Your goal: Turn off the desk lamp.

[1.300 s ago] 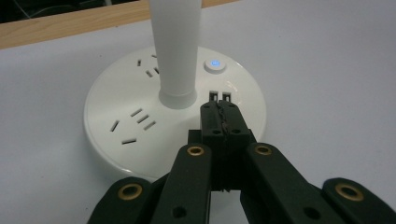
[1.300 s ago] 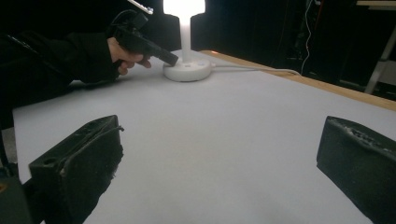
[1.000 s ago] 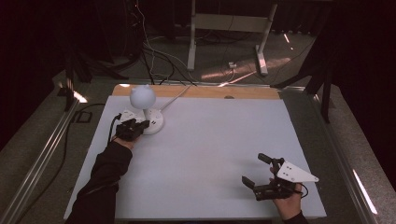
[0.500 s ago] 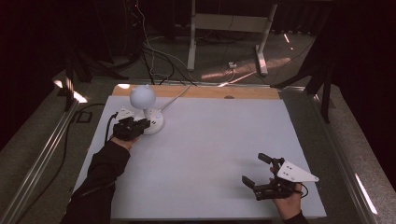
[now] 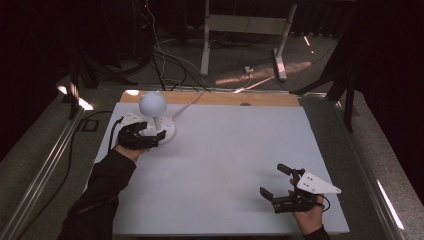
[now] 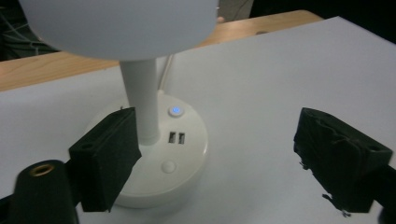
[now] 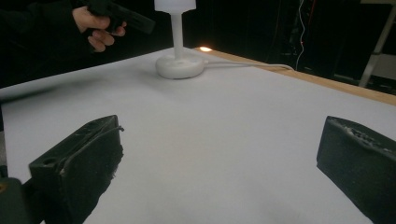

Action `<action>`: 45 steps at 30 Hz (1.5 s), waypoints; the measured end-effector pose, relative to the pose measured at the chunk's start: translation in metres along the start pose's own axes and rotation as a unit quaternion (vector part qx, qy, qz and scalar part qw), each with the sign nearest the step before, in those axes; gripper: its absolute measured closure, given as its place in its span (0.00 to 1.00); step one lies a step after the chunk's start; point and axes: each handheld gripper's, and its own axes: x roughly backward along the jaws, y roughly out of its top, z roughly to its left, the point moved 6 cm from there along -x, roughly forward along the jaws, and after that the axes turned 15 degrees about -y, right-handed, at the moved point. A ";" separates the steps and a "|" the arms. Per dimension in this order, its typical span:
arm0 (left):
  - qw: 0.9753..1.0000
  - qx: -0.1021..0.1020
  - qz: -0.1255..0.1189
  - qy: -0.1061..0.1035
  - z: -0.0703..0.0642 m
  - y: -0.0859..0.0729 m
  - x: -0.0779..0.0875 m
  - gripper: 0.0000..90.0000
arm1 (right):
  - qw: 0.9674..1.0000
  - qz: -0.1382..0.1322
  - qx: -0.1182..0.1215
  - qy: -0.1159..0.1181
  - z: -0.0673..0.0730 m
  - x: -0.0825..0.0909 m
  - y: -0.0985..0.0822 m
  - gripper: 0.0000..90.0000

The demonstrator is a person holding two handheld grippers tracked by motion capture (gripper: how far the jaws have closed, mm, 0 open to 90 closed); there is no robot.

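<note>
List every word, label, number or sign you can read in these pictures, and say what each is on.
None: no readable word, number or brand anywhere.
Lamp base: a lit blue button whose mark is too small to read, a plain round button, and two unlabelled USB ports.
Grippers: left gripper and right gripper carry no lettering.
Grey plate on the right gripper: blank.

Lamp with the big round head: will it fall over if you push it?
The lamp probably tips if pushed at its big head on that thin stem. Its wide base likely steadies it, so pushed low it may slide across the table.
</note>
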 end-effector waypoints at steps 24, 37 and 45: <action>0.992 -0.030 -0.005 -0.119 -0.058 -0.004 0.027 0.00 | 1.000 0.002 0.004 0.001 0.001 0.001 0.000 0.00; 0.989 -0.048 0.001 -0.139 -0.082 -0.042 0.041 0.00 | 1.000 0.003 0.005 0.004 0.002 0.001 0.000 0.00; 0.988 -0.056 0.005 -0.143 -0.091 -0.066 0.048 0.00 | 1.000 0.004 0.005 0.004 0.002 0.000 0.000 0.00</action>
